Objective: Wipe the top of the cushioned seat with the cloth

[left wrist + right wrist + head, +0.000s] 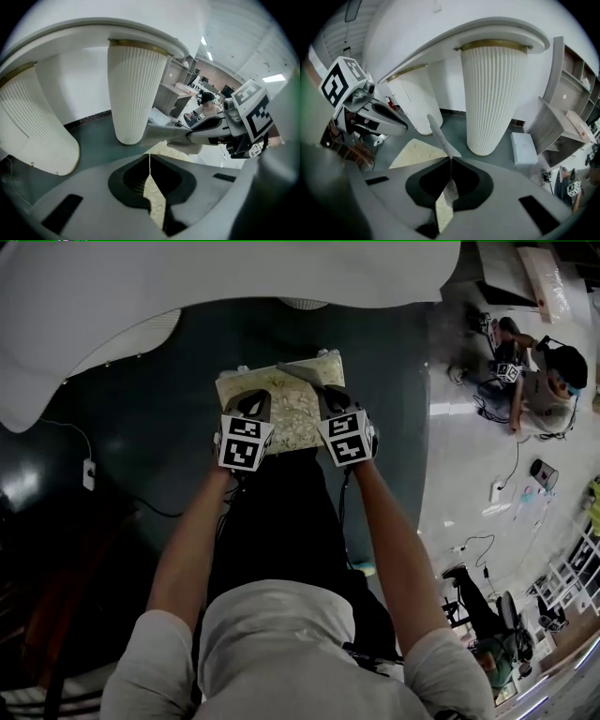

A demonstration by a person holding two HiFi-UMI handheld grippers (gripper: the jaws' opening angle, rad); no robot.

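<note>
The cushioned seat [292, 418] has a cream patterned top and stands on the dark floor below both grippers. It also shows in the right gripper view [417, 154]. My right gripper [328, 395] [451, 161] is shut on a corner of the grey cloth [298, 376] [439, 136], which sticks up and away from its jaws over the seat. My left gripper [251, 407] [150, 157] hovers beside it with its jaws together and nothing visible between them. In the left gripper view the cloth [171, 135] trails from the right gripper [211, 129].
A white curved tabletop [187, 277] on ribbed white columns [136, 93] [492, 98] overhangs the far side of the seat. A flat grey box [522, 147] lies on the floor by one column. People [534, 381] and cables are off to the right.
</note>
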